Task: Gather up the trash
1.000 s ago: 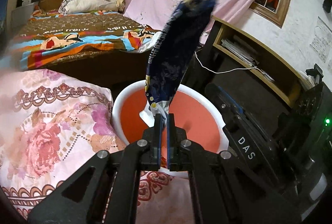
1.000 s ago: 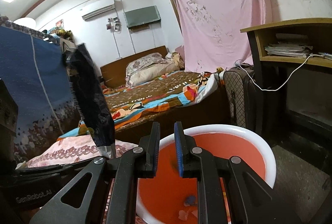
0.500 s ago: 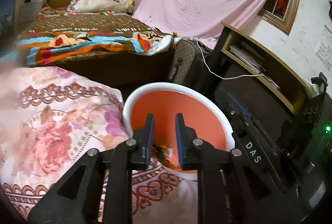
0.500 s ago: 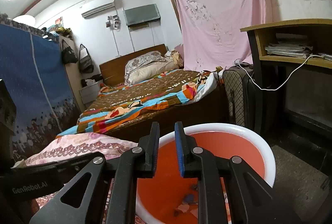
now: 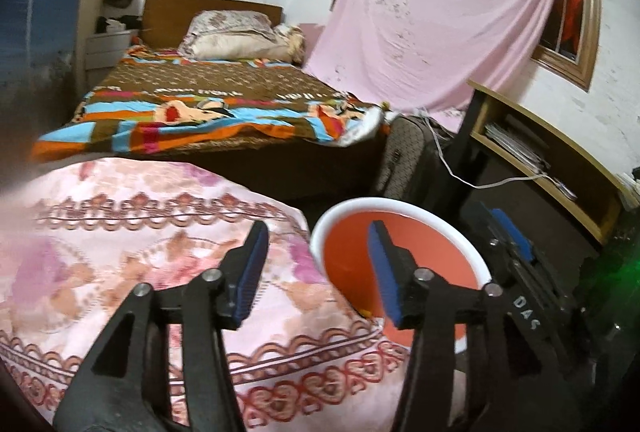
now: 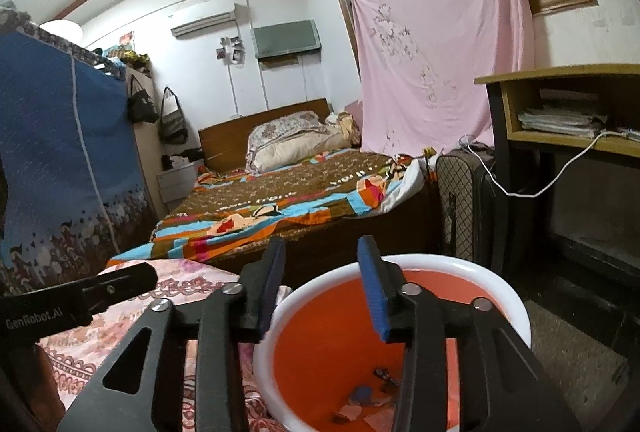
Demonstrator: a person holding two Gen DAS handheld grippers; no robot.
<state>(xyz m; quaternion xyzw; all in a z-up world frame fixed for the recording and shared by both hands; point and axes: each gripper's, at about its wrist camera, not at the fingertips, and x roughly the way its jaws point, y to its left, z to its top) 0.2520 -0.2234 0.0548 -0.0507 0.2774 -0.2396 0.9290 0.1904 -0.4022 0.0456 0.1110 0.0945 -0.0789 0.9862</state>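
Gone from the left gripper (image 5: 316, 256) is the dark snack wrapper it pinched upright over the bin a sec ago; jaws have just been opening, now spread apart w/ nothing between them, left finger over the pink floral bedspread (image 5: 132, 252), right finger over the bin's mouth. Left-wrist view has also swung, so the bin sits further right & more of the far wall shows. Right gripper (image 6: 320, 280) has just been opening too, from nearly shut to parted, nothing between the blue pads, hanging at the near rim of the bin (image 6: 516, 308), which is white outside w/ orange inside & stands on the floor touching the bedspread's edge. Trash: small scraps (image 6: 368, 398) lie on the bin's bottom in the right-wrist view (a bluish bit, pale paper bits, a dark bit); whether the dropped wrapper is among them can't tell, part of the bottom is hidden behind the finger. Left tool's black body marked GenRobot.AI pokes in at the left of the right-wrist view. Beyond: bed w/ striped multicolour blanket (image 6: 288, 203), pink sheet (image 6: 432, 43) hung over the window, wooden shelf (image 6: 560, 111) w/ papers, white cable trailing down from it, dark suitcase (image 6: 460, 203) beside the bed.
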